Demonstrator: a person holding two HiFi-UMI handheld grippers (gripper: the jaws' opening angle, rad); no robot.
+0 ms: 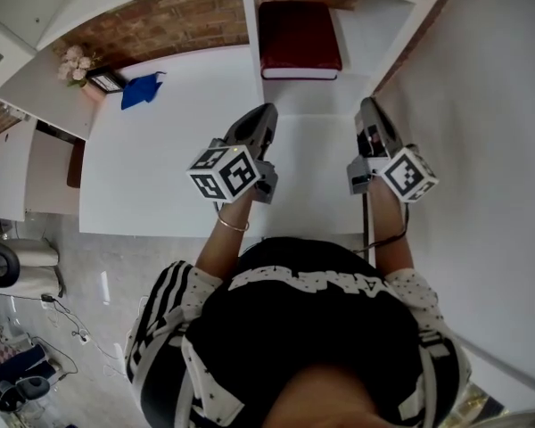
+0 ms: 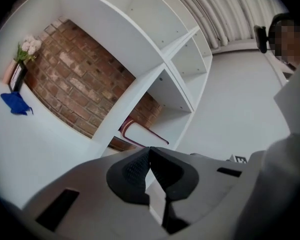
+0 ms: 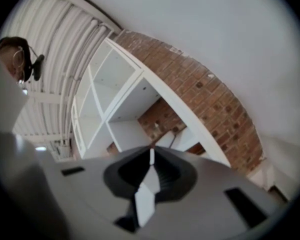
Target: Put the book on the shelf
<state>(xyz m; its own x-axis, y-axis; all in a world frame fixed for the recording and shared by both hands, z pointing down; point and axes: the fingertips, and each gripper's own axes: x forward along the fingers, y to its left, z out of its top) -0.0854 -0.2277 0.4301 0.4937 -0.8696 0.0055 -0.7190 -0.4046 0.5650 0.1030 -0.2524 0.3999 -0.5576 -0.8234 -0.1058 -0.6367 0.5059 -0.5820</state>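
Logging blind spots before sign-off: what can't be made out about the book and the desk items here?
Book title: head view, too small to read.
Book's lower edge: left gripper view, covered by the left gripper.
Book in right gripper view: blurred, cannot be picked out for sure.
Blue item: head view, too small to identify.

Nothing here gives you words or numbers you can read.

The white lettering [image 1: 325, 283] across your black top [image 1: 276, 346] is warped and too stretched to make out. The left cube [image 1: 223, 171] on your left gripper [image 1: 269, 108] and the right cube [image 1: 408, 174] on your right gripper [image 1: 367, 103] carry only black-and-white square marker patterns, no letters or digits. The dark red book [image 1: 300, 39], lying flat in the shelf [image 1: 250, 25] compartment, shows you a plain cover with no legible title. The small frame [image 1: 105, 80] at the tabletop's far left corner is too small to read.
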